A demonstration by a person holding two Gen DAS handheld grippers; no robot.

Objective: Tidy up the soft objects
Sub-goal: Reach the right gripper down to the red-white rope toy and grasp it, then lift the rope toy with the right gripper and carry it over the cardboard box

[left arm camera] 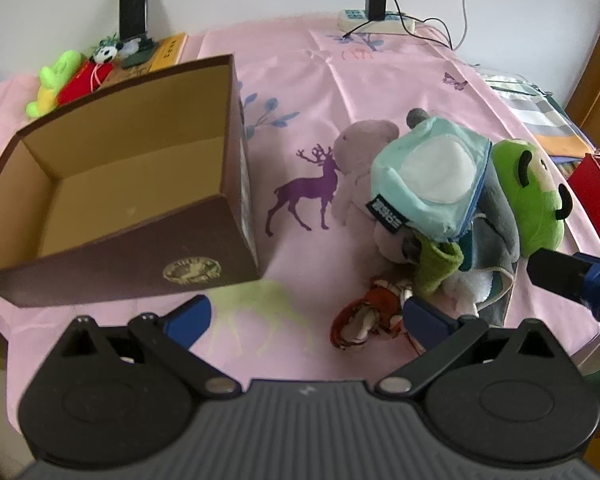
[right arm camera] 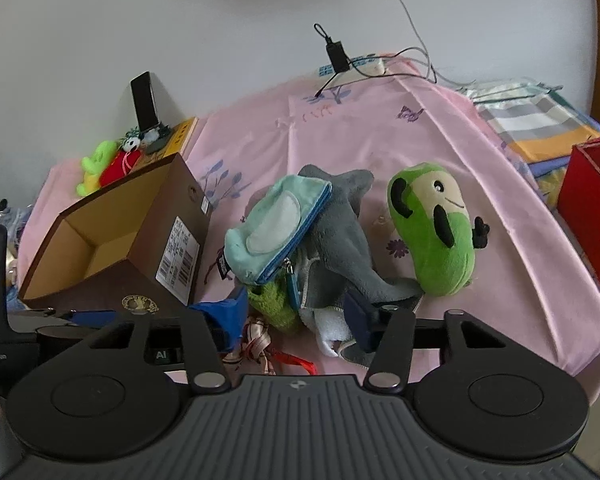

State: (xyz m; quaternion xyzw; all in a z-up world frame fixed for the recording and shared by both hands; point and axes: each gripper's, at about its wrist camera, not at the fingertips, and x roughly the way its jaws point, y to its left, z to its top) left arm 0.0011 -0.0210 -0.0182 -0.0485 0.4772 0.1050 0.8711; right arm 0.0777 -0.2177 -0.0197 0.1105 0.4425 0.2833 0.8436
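While both grippers hover open above the pink-clothed surface (left arm camera: 380, 80), no soft toy is yet in the brown box (left arm camera: 112, 184).

Largest first: the box stands empty at the left, its open top facing the left gripper (left arm camera: 306, 320). Right of it, well apart, lies the pile: a grey shark plush (right arm camera: 340, 248) under a pale blue pouch (right arm camera: 274, 228), with the green plush (right arm camera: 432, 232) just beside and a small red-ribboned doll (left arm camera: 364, 316) nearest. The left gripper's fingers are spread wide and empty; those of the right gripper (right arm camera: 296, 320), likewise apart, hold nothing. Judged next: take the top item first, closing on a thick fold so that the soft fabric compresses evenly, then carry it clear of the box rim.
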